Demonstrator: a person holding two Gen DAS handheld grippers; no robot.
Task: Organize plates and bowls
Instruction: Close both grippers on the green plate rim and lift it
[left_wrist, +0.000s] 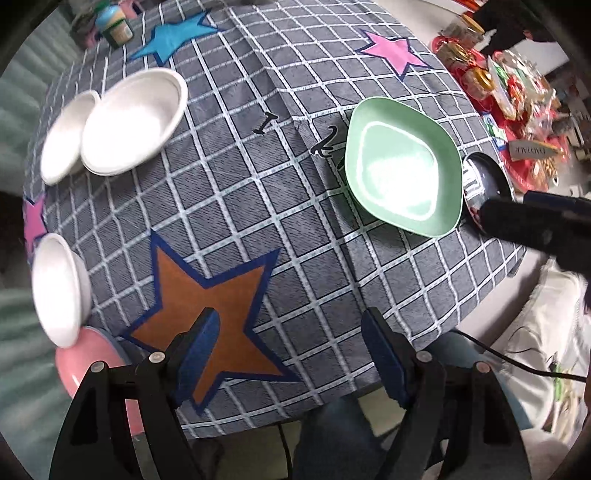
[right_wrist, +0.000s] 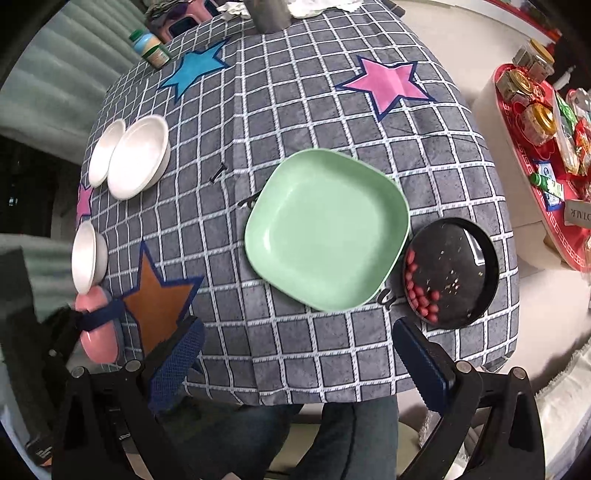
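1. Plates and bowls lie spread over the worktop (right_wrist: 332, 110), which wears a grey checked cloth with stars: a green square plate (right_wrist: 327, 229) at the middle of the right wrist view, and just to its right, rims all but touching, a black round plate (right_wrist: 461, 266) with red pieces along its left edge.
2. Two white bowls (right_wrist: 138, 162) overlap at the upper left of that view; a third white bowl (right_wrist: 86, 256) and a pink bowl (right_wrist: 98, 332) sit at the left edge of the worktop.
3. Left gripper (left_wrist: 291, 354) is released, jaws well apart, nothing between them; it hangs over the orange star (left_wrist: 207, 317) near the worktop's near edge, clear of every dish.
4. Right gripper (right_wrist: 295, 354) is likewise spread wide and empty, above the near edge, below the green plate and touching nothing.
5. Bare cloth lies between the white bowls and the green plate, giving free room across the middle.
6. A jar (right_wrist: 151, 46) stands at the far left corner; a red tray (right_wrist: 535, 147) of goods lies off the worktop at right.
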